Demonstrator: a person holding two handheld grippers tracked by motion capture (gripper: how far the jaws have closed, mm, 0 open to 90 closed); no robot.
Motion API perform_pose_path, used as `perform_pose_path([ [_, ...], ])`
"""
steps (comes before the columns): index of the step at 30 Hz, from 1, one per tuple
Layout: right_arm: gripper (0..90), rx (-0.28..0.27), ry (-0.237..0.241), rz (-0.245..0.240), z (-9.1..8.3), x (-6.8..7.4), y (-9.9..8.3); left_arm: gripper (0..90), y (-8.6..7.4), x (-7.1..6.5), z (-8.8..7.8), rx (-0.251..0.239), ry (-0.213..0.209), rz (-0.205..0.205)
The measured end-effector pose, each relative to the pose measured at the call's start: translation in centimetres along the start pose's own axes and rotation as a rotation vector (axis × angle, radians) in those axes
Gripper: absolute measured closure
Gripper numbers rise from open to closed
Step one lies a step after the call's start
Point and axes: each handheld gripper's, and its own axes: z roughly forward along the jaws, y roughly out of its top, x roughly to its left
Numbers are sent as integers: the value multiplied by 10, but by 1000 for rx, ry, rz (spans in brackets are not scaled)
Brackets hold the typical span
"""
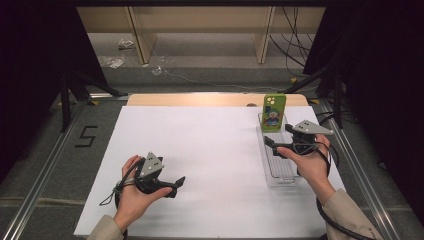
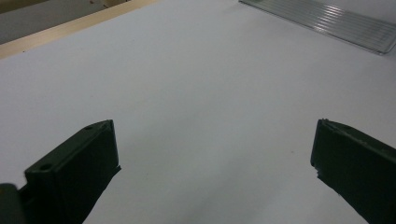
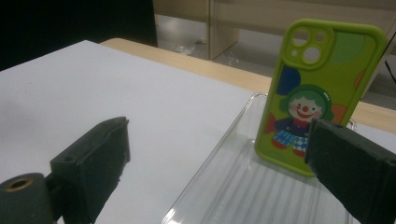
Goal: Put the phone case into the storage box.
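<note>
Phone case stands in the tray, both grippers empty

The white table [image 1: 210,150] takes up most of the high view, with the clear ribbed tray [image 1: 278,176] lying toward 3 o'clock on it. At the tray's far end, toward 1 o'clock, the green phone case [image 1: 273,112] with a clown print stands upright, leaning slightly. The right gripper [image 1: 276,145] hovers over the tray just short of the case, jaws spread wide and holding nothing; the case shows between them in its own view. The left gripper [image 1: 179,183] rests at 7 o'clock, released and empty. Judging from this, the case appears placed in the tray, or is not yet grasped; which one cannot be told.
</note>
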Motion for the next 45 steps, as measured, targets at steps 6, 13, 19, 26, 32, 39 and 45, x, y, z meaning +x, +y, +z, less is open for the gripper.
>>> perform_pose_path([
  [6, 82, 1, 4, -2, -6, 2, -2, 3, 0, 0, -1, 0, 1, 0],
  [13, 86, -5, 3, -3, -12, 3, -4, 3, 0, 1, -1, 1, 1, 0],
  [19, 88, 1, 8, -3, -15, 4, -8, 3, 0, 0, -1, 0, 3, -1],
  [26, 90, 6, 7, -2, -18, 4, -10, 3, 0, 1, -1, 1, 1, -3],
  [32, 92, 5, 7, -5, -22, 4, -12, 3, 0, 1, -1, 1, 2, -4],
  [39, 94, 4, 7, -1, -25, 4, -15, 3, 0, 1, -1, 2, 2, -3],
  [45, 95, 6, 9, -2, -28, 3, -19, 3, 0, 1, -1, -1, 4, -3],
])
